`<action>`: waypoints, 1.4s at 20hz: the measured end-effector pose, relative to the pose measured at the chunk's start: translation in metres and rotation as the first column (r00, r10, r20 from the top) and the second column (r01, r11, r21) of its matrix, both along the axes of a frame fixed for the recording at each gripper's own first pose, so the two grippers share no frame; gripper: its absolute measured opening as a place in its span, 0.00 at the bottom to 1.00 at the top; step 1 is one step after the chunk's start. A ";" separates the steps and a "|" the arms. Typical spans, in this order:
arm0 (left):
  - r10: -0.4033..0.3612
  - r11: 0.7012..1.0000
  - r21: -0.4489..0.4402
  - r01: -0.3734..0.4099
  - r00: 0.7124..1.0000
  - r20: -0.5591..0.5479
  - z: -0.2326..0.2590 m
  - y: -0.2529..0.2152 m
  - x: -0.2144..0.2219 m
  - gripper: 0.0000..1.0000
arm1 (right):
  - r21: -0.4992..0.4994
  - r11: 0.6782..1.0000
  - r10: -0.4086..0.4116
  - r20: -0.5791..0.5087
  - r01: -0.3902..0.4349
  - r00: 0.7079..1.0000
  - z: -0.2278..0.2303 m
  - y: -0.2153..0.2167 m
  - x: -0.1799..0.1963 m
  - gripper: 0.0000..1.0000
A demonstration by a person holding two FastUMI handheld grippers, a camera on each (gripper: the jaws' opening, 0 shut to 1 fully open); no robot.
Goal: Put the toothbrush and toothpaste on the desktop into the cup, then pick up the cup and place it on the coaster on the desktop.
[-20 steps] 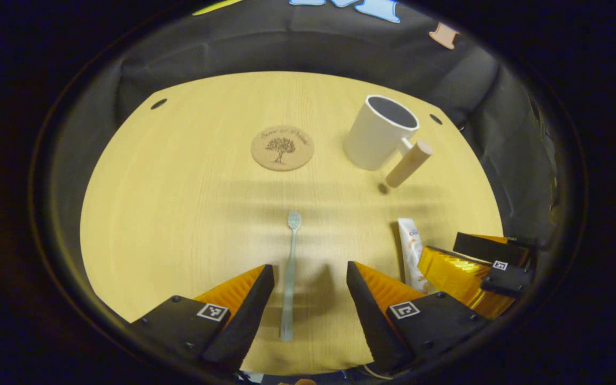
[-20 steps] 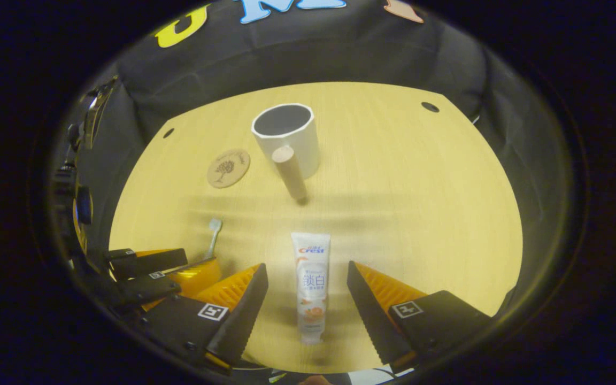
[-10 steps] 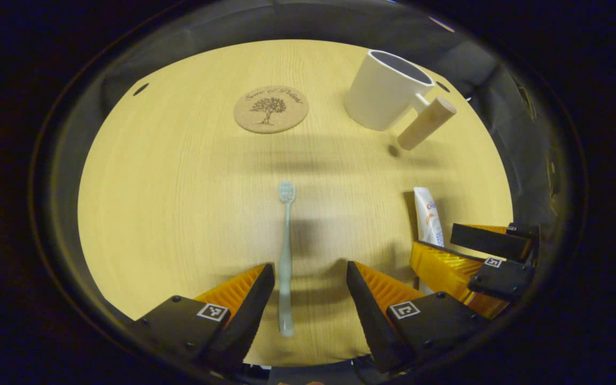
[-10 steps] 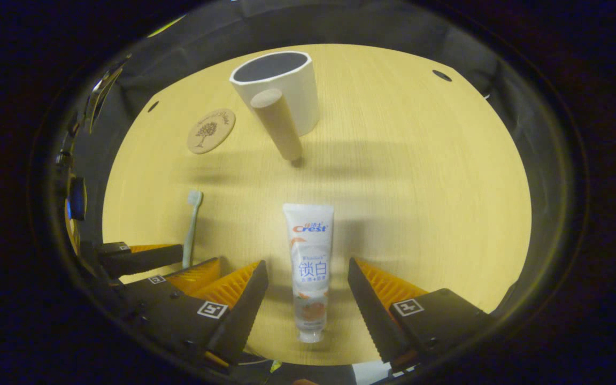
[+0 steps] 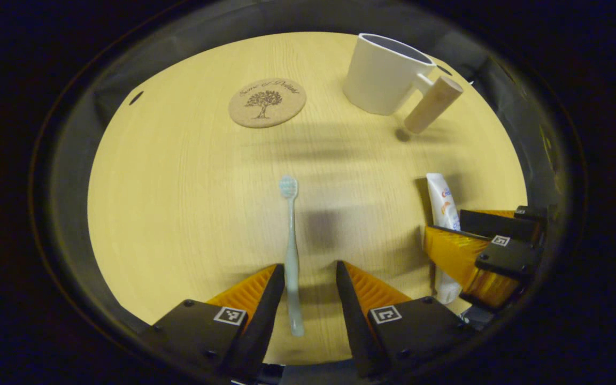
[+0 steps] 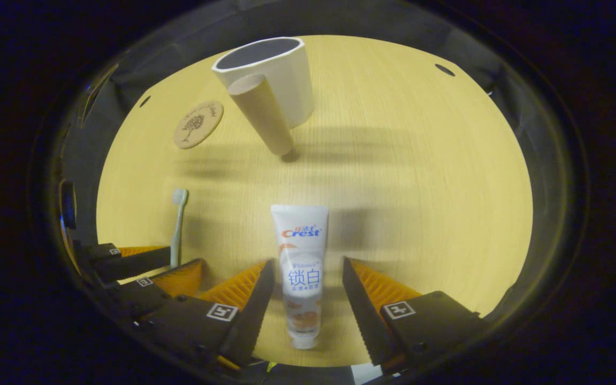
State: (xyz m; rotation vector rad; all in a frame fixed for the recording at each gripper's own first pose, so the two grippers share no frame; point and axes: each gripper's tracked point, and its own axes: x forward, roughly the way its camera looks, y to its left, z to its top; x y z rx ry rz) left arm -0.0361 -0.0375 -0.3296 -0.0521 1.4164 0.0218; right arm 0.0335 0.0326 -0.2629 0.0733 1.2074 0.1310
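Observation:
A pale toothbrush (image 5: 290,230) lies flat on the wooden desktop (image 5: 179,187), head pointing away. Its handle runs between the fingers of my left gripper (image 5: 310,267), close to the left finger; the jaws stand narrow but open, low over the table. To the right, the toothpaste tube (image 6: 301,240) lies cap toward me between the fingers of my right gripper (image 6: 306,264), with small gaps on both sides. The white cup (image 5: 380,72), with a wooden handle (image 5: 432,104), stands upright at the far right. The cork coaster (image 5: 267,102) lies left of it.
The two grippers sit side by side near the front edge; in the right gripper view the left gripper (image 6: 182,256) is at the lower left by the toothbrush (image 6: 178,214). Small dark holes (image 6: 445,69) mark the desktop's far corners. Black cloth surrounds the table.
Both grippers came forward and lower over the table. Each pair of fingers has narrowed around its object, the left around the toothbrush handle, the right around the toothpaste.

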 end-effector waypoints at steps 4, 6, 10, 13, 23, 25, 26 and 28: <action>0.027 1.000 -0.009 -0.027 1.000 0.014 0.001 -0.004 0.001 0.33 | 0.010 1.000 -0.026 0.003 0.026 1.000 -0.002 -0.002 0.003 0.60; 0.024 1.000 -0.009 -0.023 0.999 0.030 0.002 -0.003 0.002 0.22 | 0.015 1.000 -0.019 0.010 0.019 1.000 -0.001 0.000 0.001 0.43; 0.043 0.998 -0.051 -0.040 0.997 0.062 0.003 -0.002 0.002 0.16 | 0.005 1.000 0.017 0.039 -0.017 0.999 -0.001 0.003 -0.001 0.42; 0.074 0.994 -0.082 -0.066 0.992 0.097 0.006 0.000 0.001 0.16 | 0.012 0.999 0.040 0.062 -0.041 0.997 0.000 0.005 -0.002 0.42; 0.163 0.983 -0.141 -0.121 0.927 0.338 0.015 0.007 0.000 0.11 | 0.034 0.993 0.086 0.418 -0.111 0.904 0.033 0.006 0.017 0.42; 0.160 0.981 -0.165 -0.101 0.903 0.399 0.020 0.011 0.002 0.11 | 0.029 0.995 0.064 0.519 -0.093 0.852 0.049 0.007 0.017 0.42; 0.152 0.982 -0.167 -0.085 0.885 0.440 0.026 0.013 0.005 0.11 | 0.026 0.996 0.056 0.570 -0.086 0.820 0.057 0.008 0.019 0.42; 0.131 0.987 -0.149 -0.061 0.846 0.516 0.038 0.023 0.012 0.11 | 0.006 0.998 0.048 0.650 -0.068 0.758 0.063 0.009 0.021 0.42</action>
